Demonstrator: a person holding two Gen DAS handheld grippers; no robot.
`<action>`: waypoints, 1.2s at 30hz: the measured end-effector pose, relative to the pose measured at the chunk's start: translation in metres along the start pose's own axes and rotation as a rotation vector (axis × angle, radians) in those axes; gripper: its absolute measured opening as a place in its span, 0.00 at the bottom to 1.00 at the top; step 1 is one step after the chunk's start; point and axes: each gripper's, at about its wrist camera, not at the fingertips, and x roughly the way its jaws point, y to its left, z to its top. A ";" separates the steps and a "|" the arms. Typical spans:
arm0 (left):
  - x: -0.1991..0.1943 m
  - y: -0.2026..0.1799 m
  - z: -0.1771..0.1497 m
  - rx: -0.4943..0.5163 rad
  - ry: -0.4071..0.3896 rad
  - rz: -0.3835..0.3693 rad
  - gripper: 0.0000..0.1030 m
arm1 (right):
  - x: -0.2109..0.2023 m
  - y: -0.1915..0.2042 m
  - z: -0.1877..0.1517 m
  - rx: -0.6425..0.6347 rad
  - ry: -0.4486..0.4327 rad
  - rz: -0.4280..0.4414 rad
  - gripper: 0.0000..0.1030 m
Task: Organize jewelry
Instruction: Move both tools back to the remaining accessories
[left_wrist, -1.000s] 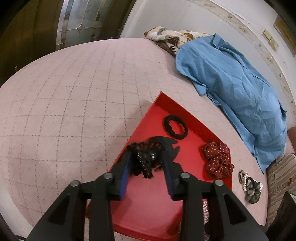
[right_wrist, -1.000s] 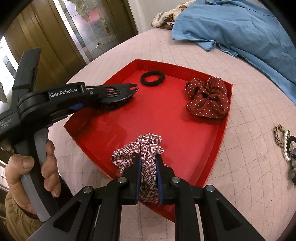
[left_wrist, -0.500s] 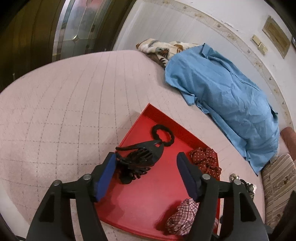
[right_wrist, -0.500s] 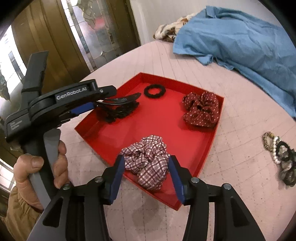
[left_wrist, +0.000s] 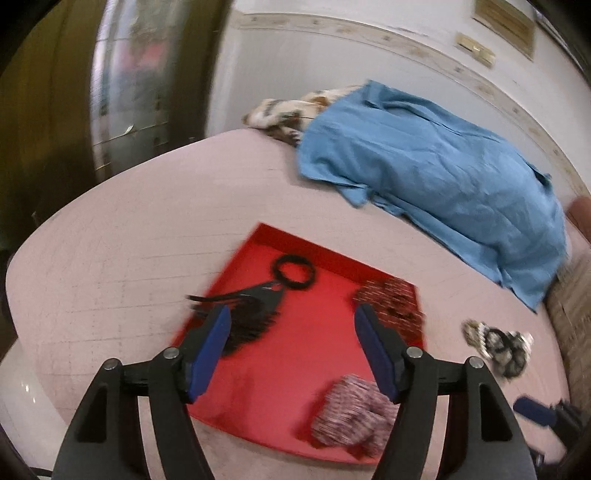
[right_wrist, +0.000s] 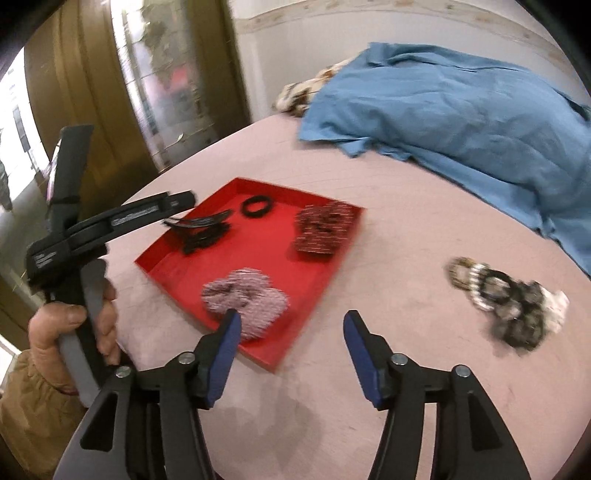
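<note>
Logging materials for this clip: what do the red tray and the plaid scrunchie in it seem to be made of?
The red tray looks like rigid card or plastic with a matte finish: thin straight walls, no glare; blur leaves it open. The plaid scrunchie looks like soft woven fabric, gathered into puffy folds.

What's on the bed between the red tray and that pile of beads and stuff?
Nothing. In the right wrist view, only bare pink bedspread lies between the red tray and the pile of beaded jewelry.
</note>
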 end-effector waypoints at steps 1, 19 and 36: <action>-0.004 -0.008 0.000 0.019 0.003 -0.011 0.68 | -0.006 -0.010 -0.003 0.015 -0.008 -0.016 0.63; -0.009 -0.179 -0.033 0.247 0.210 -0.276 0.73 | -0.086 -0.230 -0.085 0.433 -0.055 -0.279 0.64; 0.095 -0.335 -0.091 0.332 0.399 -0.407 0.72 | -0.031 -0.346 -0.070 0.590 -0.138 -0.177 0.64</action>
